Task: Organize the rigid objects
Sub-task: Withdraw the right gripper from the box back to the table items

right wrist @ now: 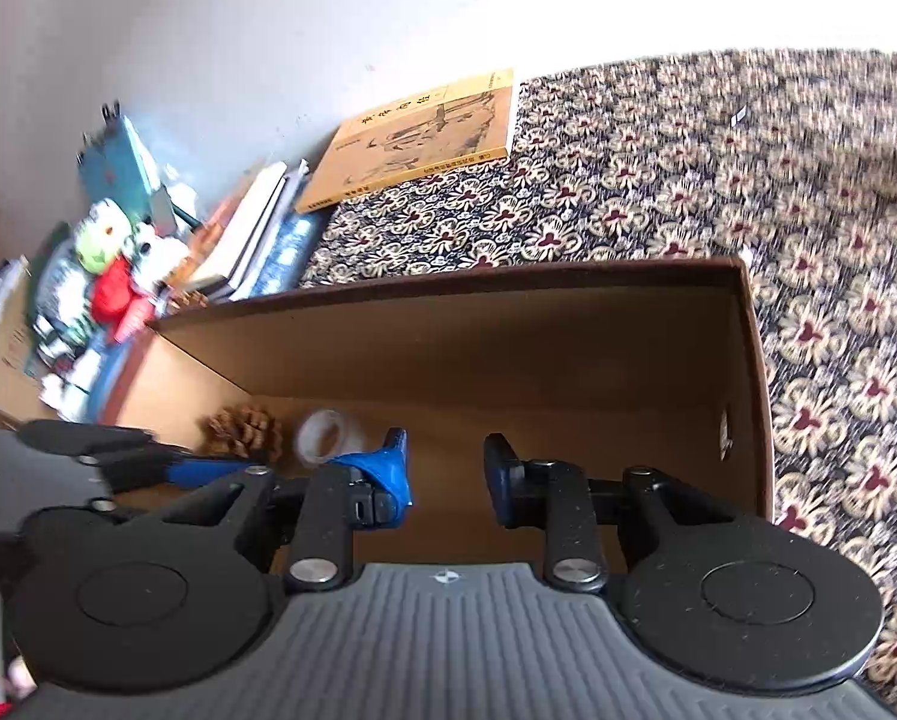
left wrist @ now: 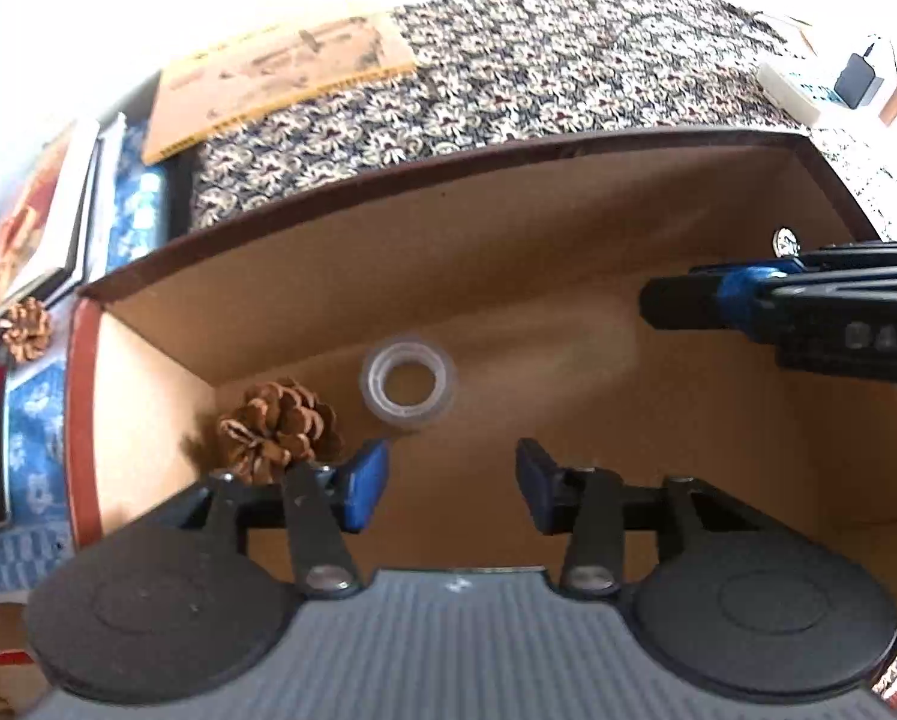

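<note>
Resting on the floor of an open cardboard box [left wrist: 568, 276], a clear tape roll [left wrist: 408, 385] sits near the far wall, with a pine cone [left wrist: 280, 429] just beside it in the left corner. Both seem already sorted into the box, so the step in hand looks like letting go after a placement.

The left tongs [left wrist: 452, 483] hang over the box floor, spread wide with nothing between their blue pads, just short of the roll. The right tongs [right wrist: 445, 477] also stand apart and empty; seen from the left camera they reach in from the right over the box.

A second pine cone [left wrist: 26, 330] lies outside the box, past its left wall, by a stack of books [left wrist: 46, 210]. Fetching it would likely come next, which calls for lifting clear of the box's rim first.

Room inside is generous to the right; the left corner is crowded. Beyond the far rim a patterned cloth [left wrist: 568, 72] covers the surface, mostly bare, with a yellow book [left wrist: 280, 84] lying on it.
</note>
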Demonstrator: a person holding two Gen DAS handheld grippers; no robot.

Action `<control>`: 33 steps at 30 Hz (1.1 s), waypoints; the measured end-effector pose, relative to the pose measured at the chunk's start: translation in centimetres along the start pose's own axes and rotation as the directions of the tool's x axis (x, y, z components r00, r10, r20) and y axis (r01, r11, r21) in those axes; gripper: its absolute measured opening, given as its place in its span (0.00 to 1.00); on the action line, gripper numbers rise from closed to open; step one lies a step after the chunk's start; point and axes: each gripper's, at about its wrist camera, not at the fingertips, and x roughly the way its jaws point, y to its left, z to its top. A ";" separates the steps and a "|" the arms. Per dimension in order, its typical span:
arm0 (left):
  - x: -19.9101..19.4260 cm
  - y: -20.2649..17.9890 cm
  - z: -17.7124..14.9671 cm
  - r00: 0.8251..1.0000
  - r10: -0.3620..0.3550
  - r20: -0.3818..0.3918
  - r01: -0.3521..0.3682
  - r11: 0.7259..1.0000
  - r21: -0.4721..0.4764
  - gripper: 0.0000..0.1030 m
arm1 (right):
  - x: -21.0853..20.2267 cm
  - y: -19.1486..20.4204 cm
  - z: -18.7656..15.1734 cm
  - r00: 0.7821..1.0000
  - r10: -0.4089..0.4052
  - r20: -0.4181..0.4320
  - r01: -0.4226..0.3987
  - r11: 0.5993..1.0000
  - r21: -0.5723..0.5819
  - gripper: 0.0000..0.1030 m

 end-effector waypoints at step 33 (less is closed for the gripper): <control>-6.2 -1.1 -2.6 0.935 0.277 0.223 -0.243 0.955 -0.168 0.56 | -5.5 3.3 -1.6 0.972 -0.009 0.236 0.030 0.996 -0.088 0.14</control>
